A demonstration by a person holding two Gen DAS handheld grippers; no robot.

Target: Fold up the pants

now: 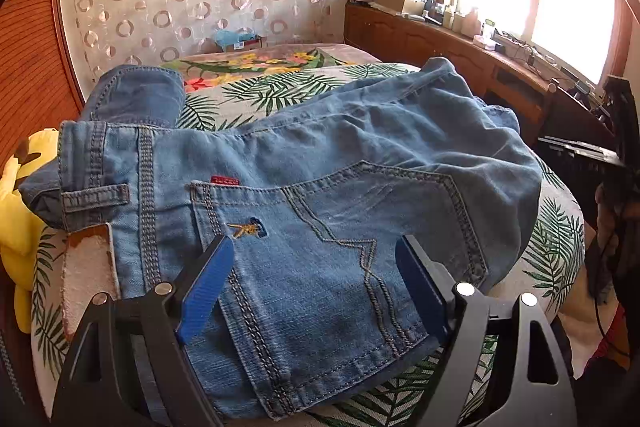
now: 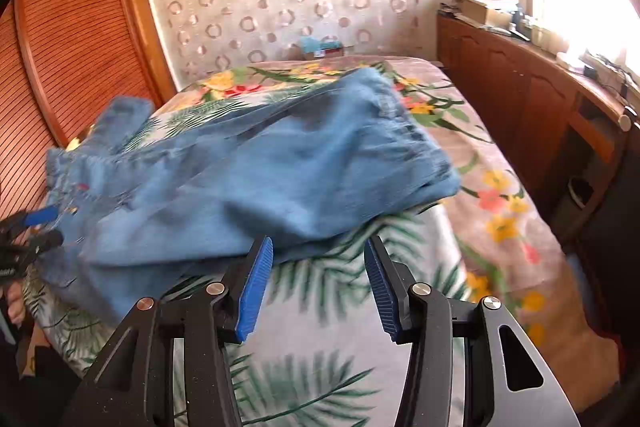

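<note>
Blue denim pants (image 1: 304, 163) lie folded in a loose bundle on the bed, back pocket up, with the waistband at the left. My left gripper (image 1: 316, 255) is open, its blue fingers (image 1: 208, 283) spread over the pocket area and empty. In the right wrist view the pants (image 2: 256, 171) lie across the bed, blurred. My right gripper (image 2: 318, 259) is open and empty, just short of the near edge of the pants. The left gripper also shows at the far left of that view (image 2: 38, 225).
The bed (image 2: 472, 187) has a palm-leaf and flower cover. A yellow plush toy (image 1: 16, 227) sits at the left edge. A wooden cabinet (image 2: 520, 95) with clutter runs along the right under the window. A slatted wooden panel (image 2: 80, 39) stands left.
</note>
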